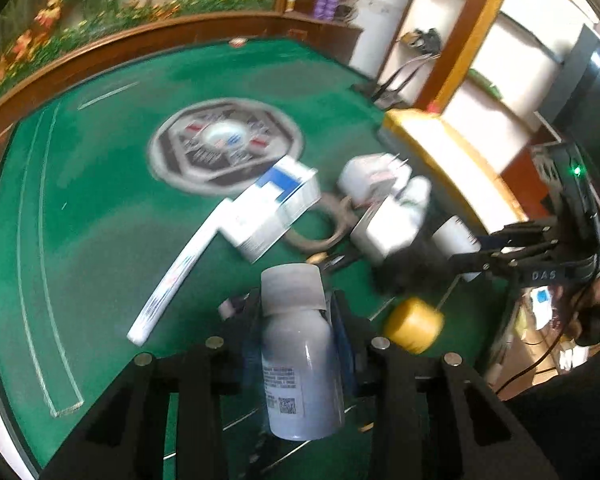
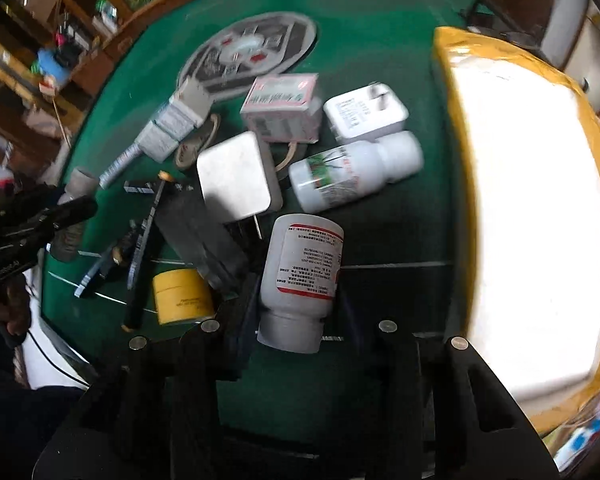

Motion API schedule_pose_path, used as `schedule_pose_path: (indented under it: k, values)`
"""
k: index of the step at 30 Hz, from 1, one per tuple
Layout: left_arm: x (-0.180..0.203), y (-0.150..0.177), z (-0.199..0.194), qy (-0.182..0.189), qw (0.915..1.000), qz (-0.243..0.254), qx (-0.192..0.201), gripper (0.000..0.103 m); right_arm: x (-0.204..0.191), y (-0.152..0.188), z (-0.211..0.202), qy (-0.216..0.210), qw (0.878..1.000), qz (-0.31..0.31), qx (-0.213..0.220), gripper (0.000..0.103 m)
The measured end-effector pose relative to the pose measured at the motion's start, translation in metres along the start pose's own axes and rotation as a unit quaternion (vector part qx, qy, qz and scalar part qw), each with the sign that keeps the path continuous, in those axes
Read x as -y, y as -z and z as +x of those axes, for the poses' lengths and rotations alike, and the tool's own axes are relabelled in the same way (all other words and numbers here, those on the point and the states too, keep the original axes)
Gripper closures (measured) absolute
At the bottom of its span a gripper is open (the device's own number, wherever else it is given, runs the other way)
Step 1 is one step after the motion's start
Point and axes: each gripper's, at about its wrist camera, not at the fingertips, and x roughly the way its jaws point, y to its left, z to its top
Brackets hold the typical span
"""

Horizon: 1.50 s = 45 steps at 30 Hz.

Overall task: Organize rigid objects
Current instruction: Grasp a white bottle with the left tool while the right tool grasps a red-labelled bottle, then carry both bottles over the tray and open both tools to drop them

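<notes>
So my left gripper (image 1: 296,320) is clamped on a white bottle (image 1: 300,360), lifted off the green table (image 1: 100,220). My right gripper (image 2: 296,304) squeezes a red-labelled bottle (image 2: 300,272), cap toward me. Only the right view shows the pink box (image 2: 280,108); the yellow jar (image 2: 182,296) shows in both.
</notes>
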Motion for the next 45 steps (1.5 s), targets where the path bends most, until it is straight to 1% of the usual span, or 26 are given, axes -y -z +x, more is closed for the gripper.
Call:
schedule_pose_path:
  k: [5, 6, 11, 15, 18, 21, 23, 29, 31, 33, 35, 40, 42, 45]
  values:
    - [0.038, -0.034, 0.011, 0.052, 0.9982, 0.027, 0.012, 0.069, 0.022, 0.006, -0.036, -0.020, 0.998, 0.041, 0.053, 0.066]
    - [0.049, -0.044, 0.016, 0.070, 0.9970, 0.033, 0.011, 0.069, 0.029, 0.006, -0.044, -0.014, 0.997, 0.047, 0.063, 0.066]
    - [0.097, -0.078, 0.039, 0.118, 0.9917, 0.050, 0.010, 0.069, 0.065, 0.004, -0.067, 0.008, 0.992, 0.088, 0.094, 0.066]
    - [0.132, -0.102, 0.066, 0.129, 0.9893, 0.068, 0.002, 0.069, 0.093, -0.001, -0.080, 0.027, 0.988, 0.109, 0.107, 0.066]
    - [0.149, -0.114, 0.087, 0.139, 0.9879, 0.068, -0.012, 0.069, 0.115, -0.010, -0.086, 0.031, 0.985, 0.124, 0.113, 0.066]
    - [0.166, -0.129, 0.108, 0.132, 0.9884, 0.075, -0.015, 0.069, 0.134, -0.019, -0.090, 0.039, 0.983, 0.131, 0.119, 0.066]
    - [0.172, -0.139, 0.126, 0.137, 0.9885, 0.059, -0.023, 0.069, 0.146, -0.030, -0.089, 0.039, 0.983, 0.136, 0.119, 0.066]
    - [0.181, -0.164, 0.164, 0.109, 0.9929, 0.037, -0.031, 0.069, 0.179, -0.067, -0.071, 0.054, 0.983, 0.133, 0.110, 0.066]
    - [0.181, -0.172, 0.177, 0.098, 0.9944, 0.019, -0.034, 0.069, 0.189, -0.079, -0.065, 0.054, 0.984, 0.131, 0.109, 0.066]
    - [0.181, -0.176, 0.188, 0.096, 0.9947, 0.009, -0.037, 0.069, 0.198, -0.089, -0.058, 0.061, 0.984, 0.129, 0.102, 0.066]
    - [0.180, -0.181, 0.198, 0.079, 0.9961, 0.001, -0.039, 0.069, 0.208, -0.099, -0.052, 0.063, 0.985, 0.131, 0.095, 0.066]
    - [0.175, -0.183, 0.211, 0.065, 0.9968, -0.013, -0.044, 0.069, 0.228, -0.114, -0.034, 0.050, 0.987, 0.135, 0.076, 0.066]
    - [0.174, -0.182, 0.213, 0.066, 0.9967, -0.017, -0.045, 0.069, 0.232, -0.118, -0.030, 0.048, 0.987, 0.137, 0.074, 0.066]
    - [0.174, -0.181, 0.217, 0.057, 0.9970, -0.021, -0.047, 0.069, 0.240, -0.124, -0.024, 0.038, 0.986, 0.147, 0.070, 0.066]
